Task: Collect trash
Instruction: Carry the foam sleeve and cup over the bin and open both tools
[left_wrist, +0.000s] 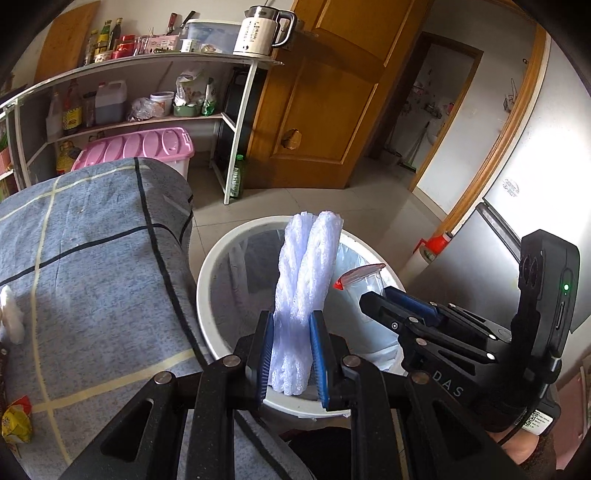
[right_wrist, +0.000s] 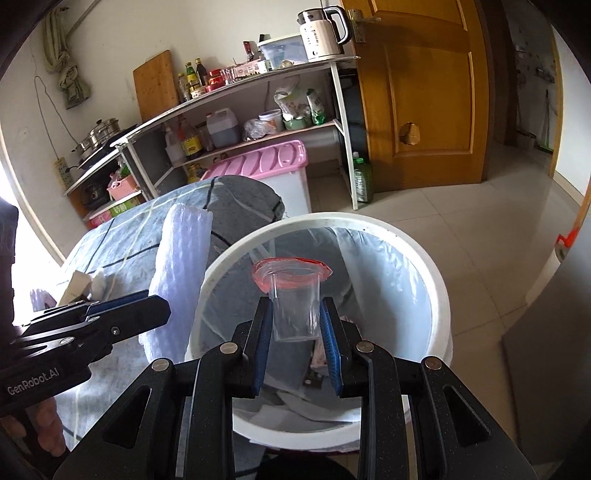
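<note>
My left gripper (left_wrist: 291, 354) is shut on a white foam net sleeve (left_wrist: 303, 295), held upright over the near rim of the white trash bin (left_wrist: 236, 240). The sleeve also shows in the right wrist view (right_wrist: 181, 266). My right gripper (right_wrist: 295, 350) is shut on a clear plastic cup with a red torn lid (right_wrist: 293, 299), held above the bin's opening (right_wrist: 436, 280). The cup (left_wrist: 364, 282) and right gripper (left_wrist: 388, 306) show in the left wrist view over the bin. The bin has a clear liner with some trash at the bottom.
A table with a grey checked cloth (left_wrist: 92, 266) stands left of the bin, with a yellow wrapper (left_wrist: 16, 421) and white tissue (left_wrist: 11, 314) on it. A shelf rack (left_wrist: 147, 92), a pink-lidded box (left_wrist: 140, 144) and a wooden door (left_wrist: 325, 92) stand behind.
</note>
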